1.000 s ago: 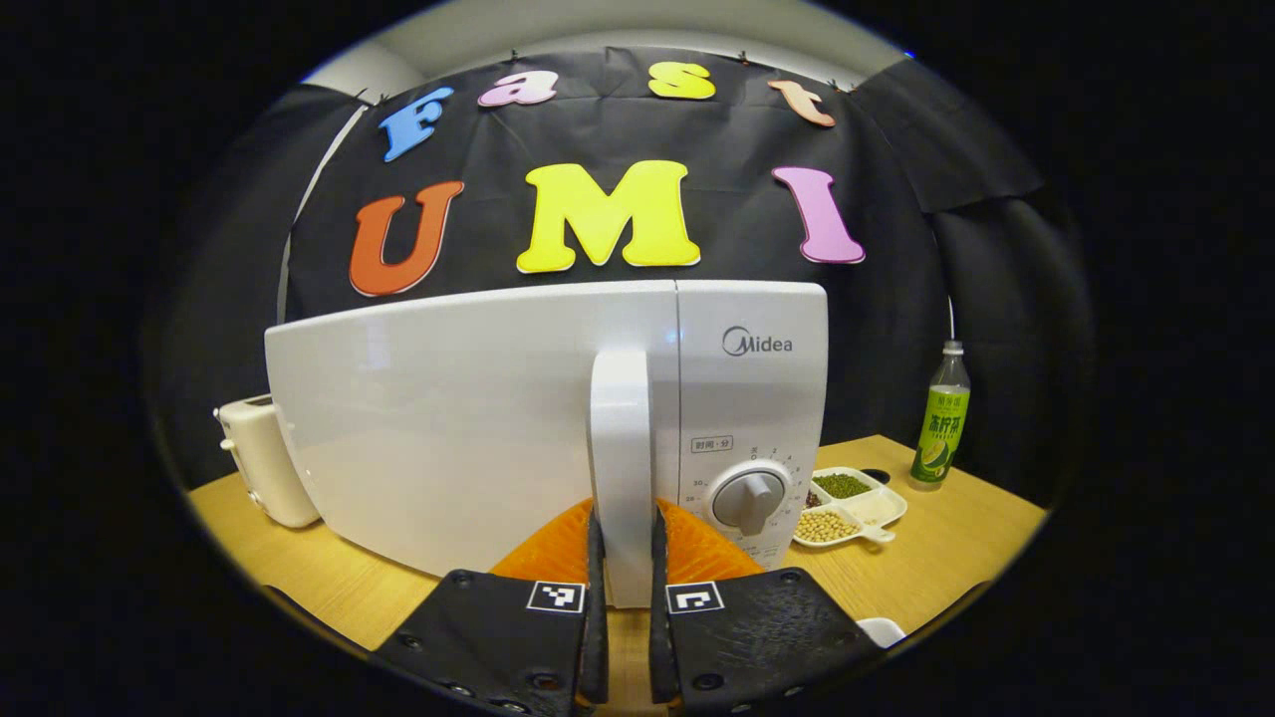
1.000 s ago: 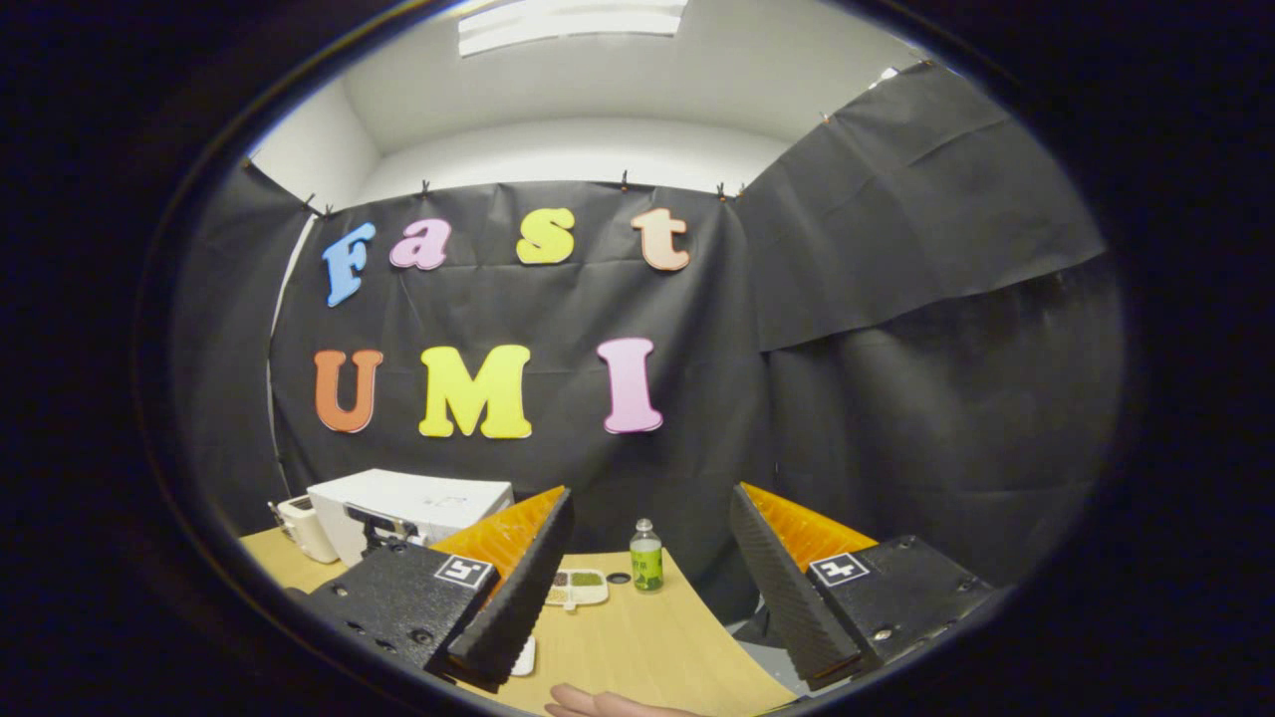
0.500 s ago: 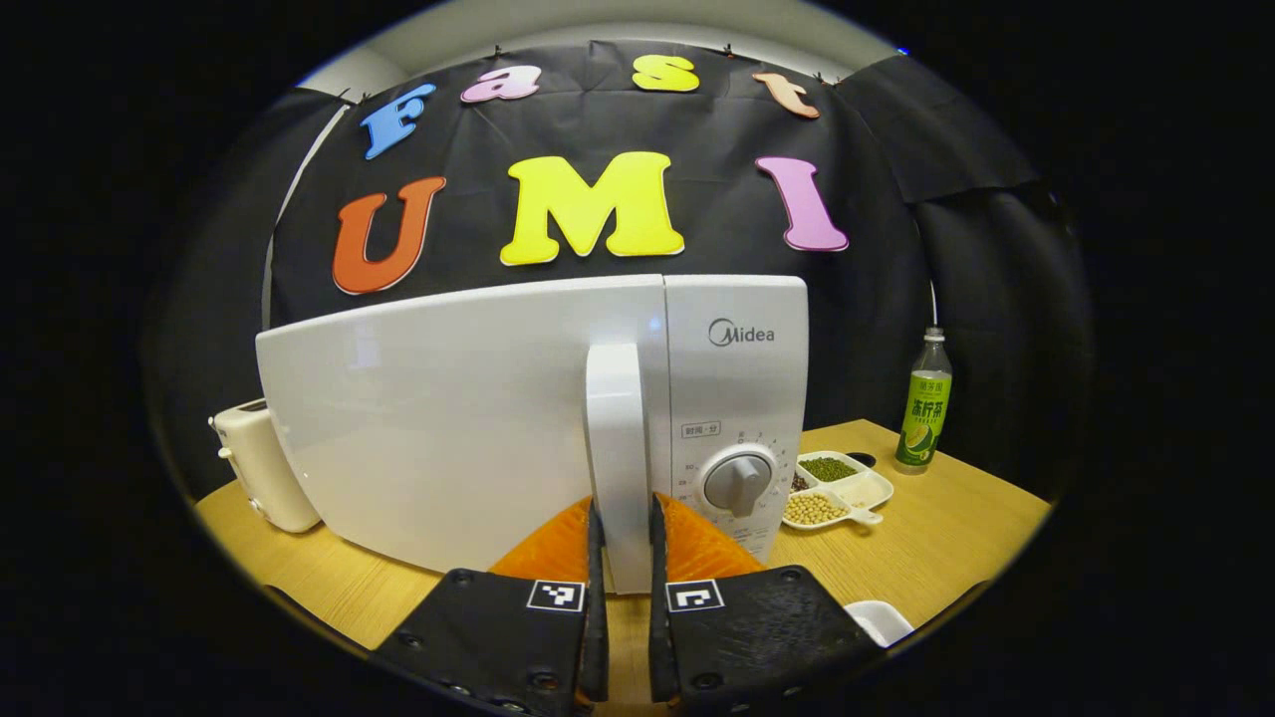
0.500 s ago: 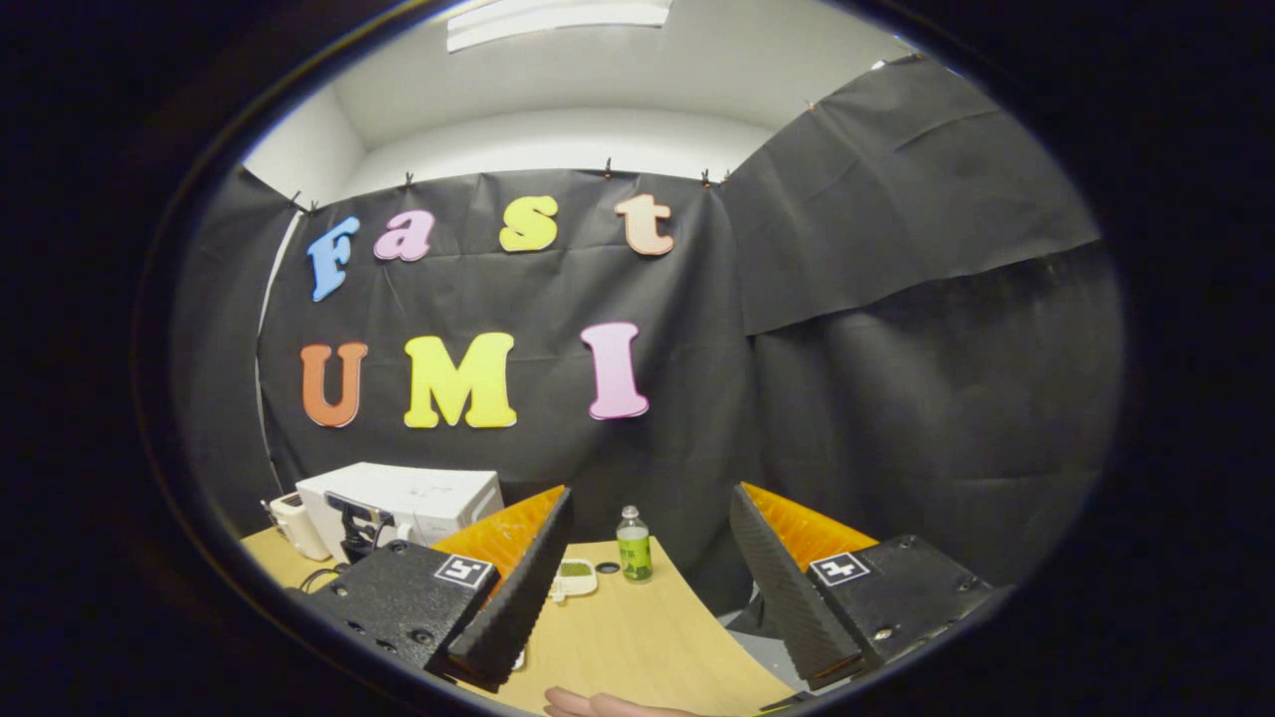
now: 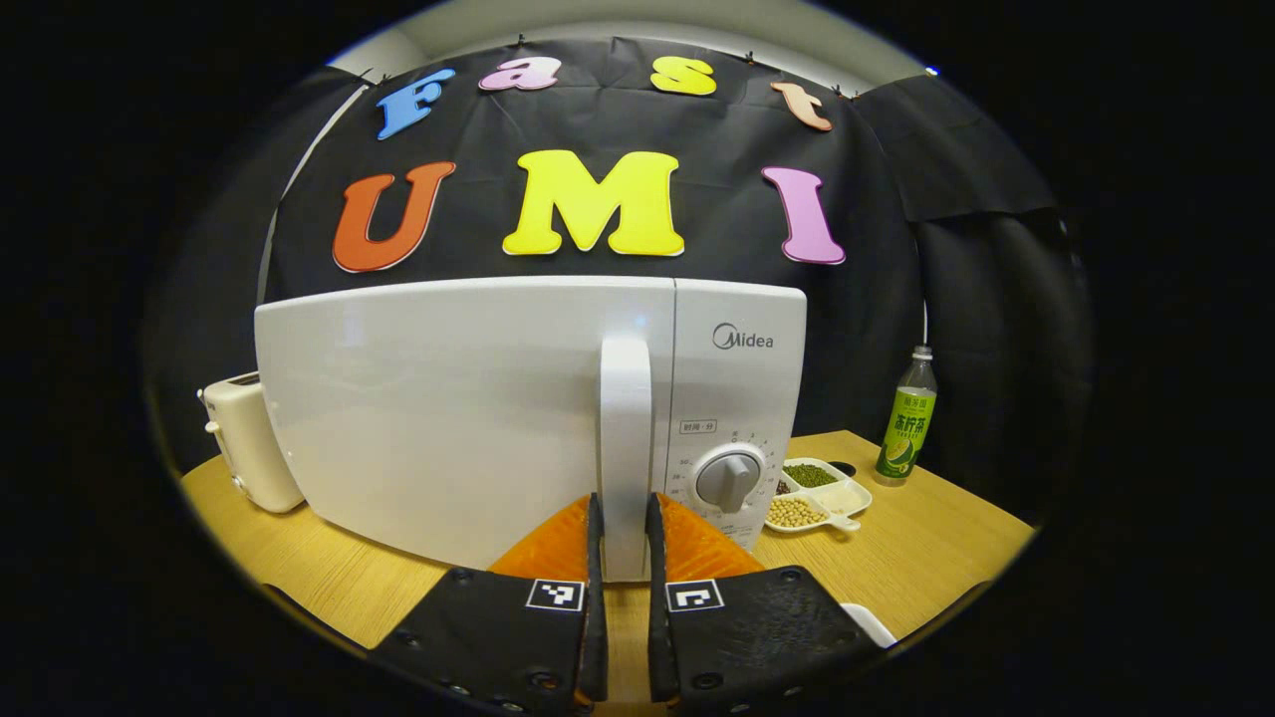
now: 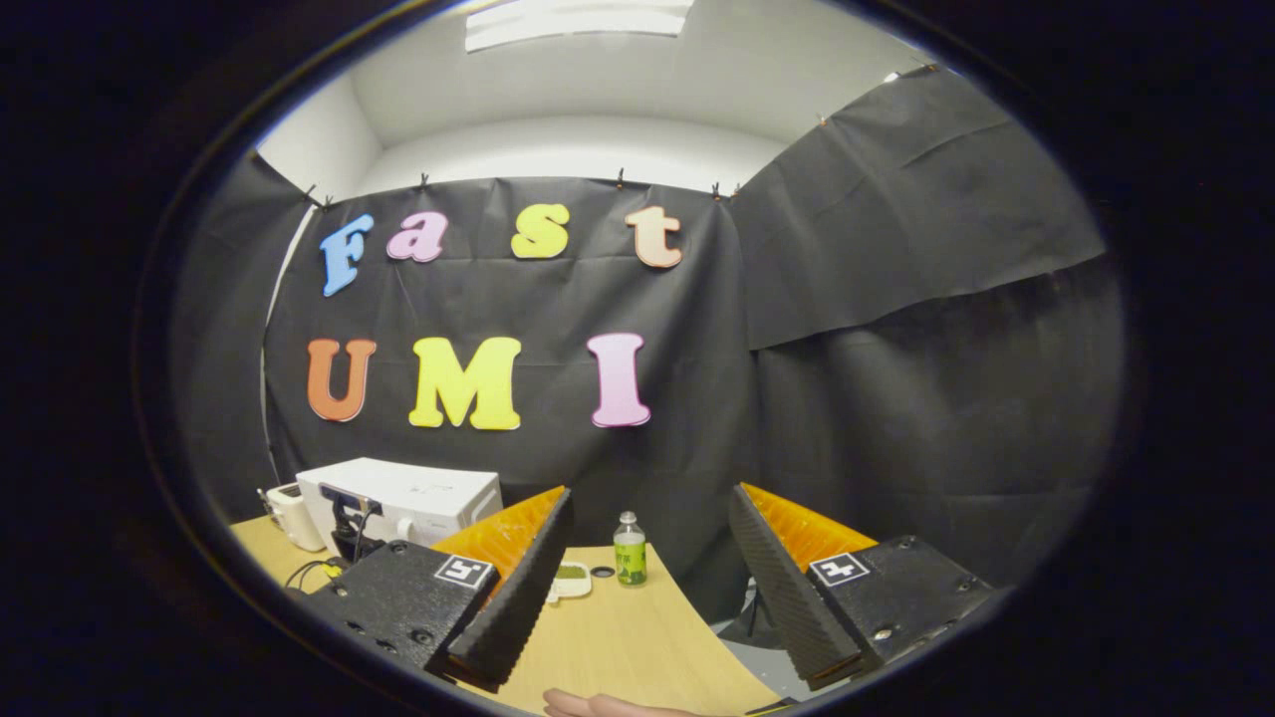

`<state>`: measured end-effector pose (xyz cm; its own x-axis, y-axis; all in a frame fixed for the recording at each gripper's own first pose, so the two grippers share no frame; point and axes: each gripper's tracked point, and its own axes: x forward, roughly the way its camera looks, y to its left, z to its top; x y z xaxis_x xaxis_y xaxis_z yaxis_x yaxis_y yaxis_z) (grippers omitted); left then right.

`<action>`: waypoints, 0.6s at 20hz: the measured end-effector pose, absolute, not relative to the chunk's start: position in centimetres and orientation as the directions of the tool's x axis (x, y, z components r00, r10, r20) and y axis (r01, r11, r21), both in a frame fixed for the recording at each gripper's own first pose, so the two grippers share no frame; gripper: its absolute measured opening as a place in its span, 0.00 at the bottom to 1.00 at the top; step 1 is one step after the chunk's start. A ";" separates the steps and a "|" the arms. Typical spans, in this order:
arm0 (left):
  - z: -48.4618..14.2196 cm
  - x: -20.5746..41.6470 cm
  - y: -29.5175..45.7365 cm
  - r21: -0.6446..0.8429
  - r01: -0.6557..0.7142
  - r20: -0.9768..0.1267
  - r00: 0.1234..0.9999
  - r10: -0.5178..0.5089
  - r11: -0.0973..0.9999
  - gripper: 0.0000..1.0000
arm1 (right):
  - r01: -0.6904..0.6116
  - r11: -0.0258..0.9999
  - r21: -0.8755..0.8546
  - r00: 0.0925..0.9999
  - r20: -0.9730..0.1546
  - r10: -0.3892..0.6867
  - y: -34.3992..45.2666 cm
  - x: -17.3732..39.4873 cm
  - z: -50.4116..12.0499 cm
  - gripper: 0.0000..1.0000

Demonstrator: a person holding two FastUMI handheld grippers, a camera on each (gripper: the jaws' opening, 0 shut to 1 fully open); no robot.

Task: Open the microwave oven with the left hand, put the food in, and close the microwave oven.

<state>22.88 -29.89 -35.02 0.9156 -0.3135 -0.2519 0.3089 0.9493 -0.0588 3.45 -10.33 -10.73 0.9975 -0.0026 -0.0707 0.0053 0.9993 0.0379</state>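
While left gripper (image 5: 624, 597) fingers clamp the microwave (image 5: 468, 408) handle (image 5: 626, 448) (toaster (image 5: 244, 438) beside), right gripper (image 6: 647, 588) fingers stand apart.

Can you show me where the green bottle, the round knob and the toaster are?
Green plastic bottle (image 5: 903, 433), left gripper view, label.
Round grey knob (image 5: 728, 479), left gripper view, centre.
Cream toaster (image 5: 243, 438), left gripper view, side.

White appliances, pale wood, 1 green bottle

The microwave oven (image 5: 468, 418) and its door handle (image 5: 626, 448) are white, its dial (image 5: 729, 478) grey; the toaster (image 5: 244, 438) cream; the table (image 5: 936, 548) light woodgrain; the bottle (image 5: 901, 433) green-labelled; the divided dish (image 5: 822, 493) white with green and yellow beans.
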 end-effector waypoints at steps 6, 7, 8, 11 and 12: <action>-35.2 24.0 -29.9 -0.054 0.271 -0.270 0.923 -0.275 0.961 0.15 | -0.014 0.999 0.038 0.995 -0.101 0.018 -9.3 4.0 -12.3 0.91; -35.3 24.4 -30.1 -0.053 0.269 -0.281 0.920 -0.273 0.962 0.15 | -0.015 0.999 0.033 0.995 -0.103 0.018 -9.2 4.1 -12.4 1.00; -35.4 24.4 -30.0 -0.068 0.260 -0.289 0.919 -0.269 0.963 0.15 | -0.016 0.999 0.030 0.994 -0.107 0.019 -9.1 4.1 -12.4 0.91; -35.3 24.5 -30.0 -0.068 0.255 -0.290 0.920 -0.264 0.965 0.15 | -0.020 0.999 0.032 0.994 -0.110 0.023 -8.9 4.1 -12.5 1.00; -35.4 24.4 -29.9 -0.070 0.261 -0.302 0.914 -0.270 0.963 0.15 | -0.018 0.999 0.032 0.993 -0.113 0.022 -8.9 4.2 -12.5 0.91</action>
<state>24.41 -29.92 -35.44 0.9141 -0.2701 -0.3025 0.2613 0.9627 -0.0700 4.16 -8.90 -12.52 0.9933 0.0219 -0.1131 -0.0184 0.9993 0.0315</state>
